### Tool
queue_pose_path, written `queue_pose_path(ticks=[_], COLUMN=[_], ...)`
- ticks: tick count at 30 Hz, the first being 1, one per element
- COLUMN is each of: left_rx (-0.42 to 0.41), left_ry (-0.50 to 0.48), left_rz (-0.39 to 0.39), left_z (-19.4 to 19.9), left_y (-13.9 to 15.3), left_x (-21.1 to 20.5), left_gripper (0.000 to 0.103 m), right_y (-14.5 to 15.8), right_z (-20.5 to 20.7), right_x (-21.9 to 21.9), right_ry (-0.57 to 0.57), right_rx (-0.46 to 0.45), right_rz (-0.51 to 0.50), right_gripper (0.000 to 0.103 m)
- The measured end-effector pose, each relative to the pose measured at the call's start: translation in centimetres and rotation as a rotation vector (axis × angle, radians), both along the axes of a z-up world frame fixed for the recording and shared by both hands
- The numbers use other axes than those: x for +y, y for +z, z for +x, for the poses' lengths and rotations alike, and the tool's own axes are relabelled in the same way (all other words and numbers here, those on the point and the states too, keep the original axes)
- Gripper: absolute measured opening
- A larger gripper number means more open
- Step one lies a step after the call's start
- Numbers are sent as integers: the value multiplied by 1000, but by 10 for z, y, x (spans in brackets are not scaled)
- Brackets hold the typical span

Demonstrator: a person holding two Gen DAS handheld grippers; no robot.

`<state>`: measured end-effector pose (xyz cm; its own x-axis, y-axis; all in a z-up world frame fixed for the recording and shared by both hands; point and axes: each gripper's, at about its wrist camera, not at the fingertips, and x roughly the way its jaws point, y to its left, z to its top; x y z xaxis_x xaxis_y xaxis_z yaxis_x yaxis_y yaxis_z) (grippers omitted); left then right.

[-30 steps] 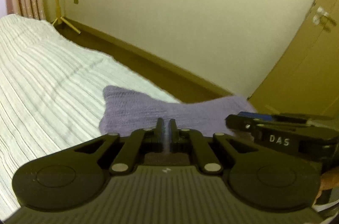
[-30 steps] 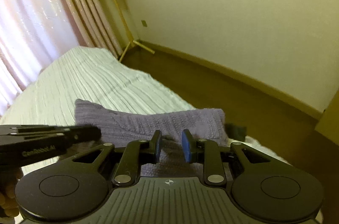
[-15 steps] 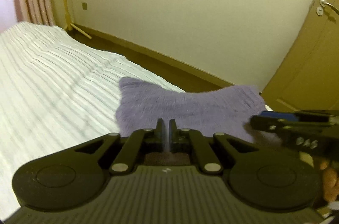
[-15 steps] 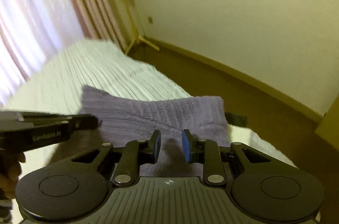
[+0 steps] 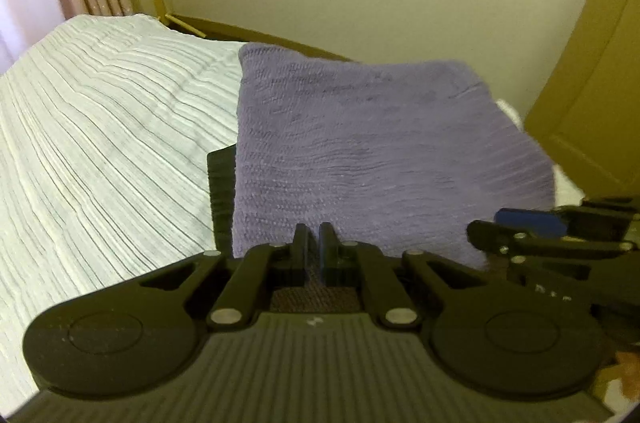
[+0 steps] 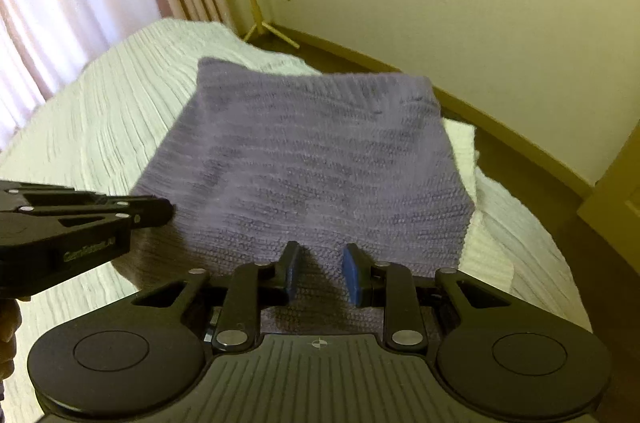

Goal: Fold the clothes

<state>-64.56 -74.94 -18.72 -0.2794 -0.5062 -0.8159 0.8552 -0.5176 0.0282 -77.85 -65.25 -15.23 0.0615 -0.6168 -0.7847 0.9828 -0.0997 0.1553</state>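
Purple knit (image 5: 380, 151) centre frame on bed (image 5: 100, 127): soft, floppy, light; pinch its near hem corners. Left gripper (image 5: 313, 243) jaws narrow, maybe pinching fabric; right gripper (image 6: 320, 271) jaws parted, empty.

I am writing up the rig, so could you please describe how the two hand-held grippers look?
Both are matte black. The left gripper and the right gripper each have a ribbed body, two round discs, silver pivot pins and linked finger arms. The right one's fingers carry blue pads. Its side bears pale lettering, too blurred to read fully.
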Motion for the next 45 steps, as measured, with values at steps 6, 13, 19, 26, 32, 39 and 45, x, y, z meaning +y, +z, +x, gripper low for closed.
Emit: queue_pose_path(ticks=[6, 13, 19, 26, 32, 39, 45], left_rx=[14, -2, -46, -9, 35, 62, 73], left_ry=[53, 95, 149, 142, 124, 106, 88], left_rz=[41, 2, -10, -31, -39, -64, -79], left_z=[5, 18, 47, 85, 115, 142, 153], left_y=[-11, 29, 73, 120, 151, 171, 182], left_x=[-9, 17, 76, 151, 205, 267, 311], left_gripper=[0, 5, 26, 35, 43, 47, 48], right_y=[-6, 0, 31, 71, 102, 127, 135], right_z=[-2, -7, -1, 34, 66, 98, 115], right_x=[-13, -9, 42, 109, 163, 232, 275], right_ry=[17, 4, -64, -88, -111, -147, -171], right_rx=[-4, -31, -86, -53, -18, -6, 10], right_rz=[14, 14, 23, -11, -32, -60, -79], right_gripper=[26, 27, 84, 84, 84, 84, 84])
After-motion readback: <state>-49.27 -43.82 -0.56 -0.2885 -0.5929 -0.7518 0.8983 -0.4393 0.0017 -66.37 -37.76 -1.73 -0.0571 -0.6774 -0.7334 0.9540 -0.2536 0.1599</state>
